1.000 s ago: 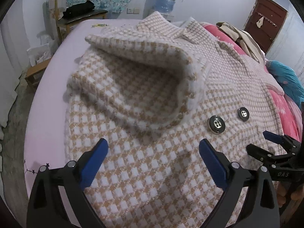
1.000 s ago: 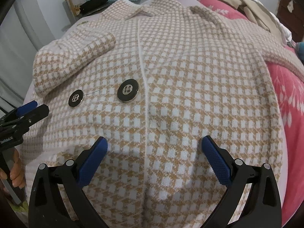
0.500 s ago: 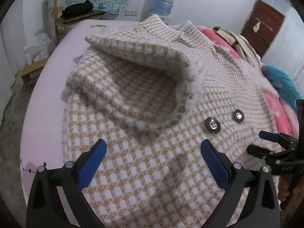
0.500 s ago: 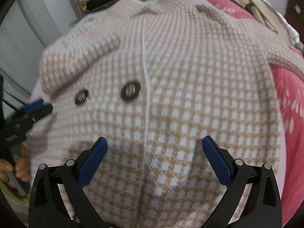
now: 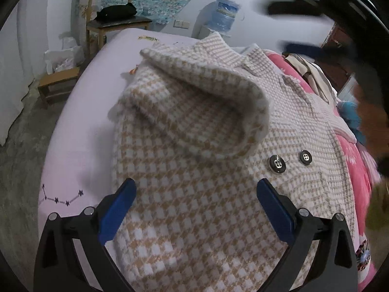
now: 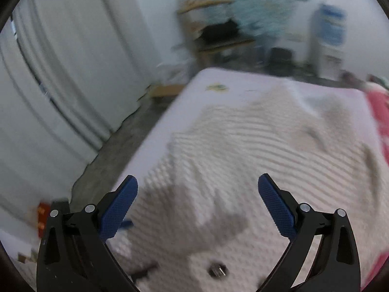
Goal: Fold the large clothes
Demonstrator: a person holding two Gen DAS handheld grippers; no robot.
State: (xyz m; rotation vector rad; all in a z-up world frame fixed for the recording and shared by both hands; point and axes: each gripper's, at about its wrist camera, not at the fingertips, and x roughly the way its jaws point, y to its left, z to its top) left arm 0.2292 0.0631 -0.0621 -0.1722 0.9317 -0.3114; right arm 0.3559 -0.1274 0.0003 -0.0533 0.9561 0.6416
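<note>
A beige-and-white houndstooth coat (image 5: 194, 194) lies face up on the bed, its left sleeve (image 5: 206, 102) folded across the chest, two dark buttons (image 5: 277, 164) beside it. My left gripper (image 5: 195, 209) is open and empty above the coat's lower part. My right gripper (image 6: 197, 206) is open and empty, raised above the coat (image 6: 267, 160), which is motion-blurred in the right wrist view. In the left wrist view the right gripper (image 5: 316, 29) is a dark blur at the top right.
The bed has a lilac sheet (image 5: 80, 146) and a pink quilt (image 5: 355, 170) with other clothes at the right. A wooden chair (image 5: 114, 22), a low stool (image 5: 58, 82), a water bottle (image 5: 226, 12) and a white curtain (image 6: 60, 73) stand beyond.
My right gripper has lifted off the coat and swung up and left, so its view now looks along the bed. My left gripper has drawn back slightly. The coat has not moved.
</note>
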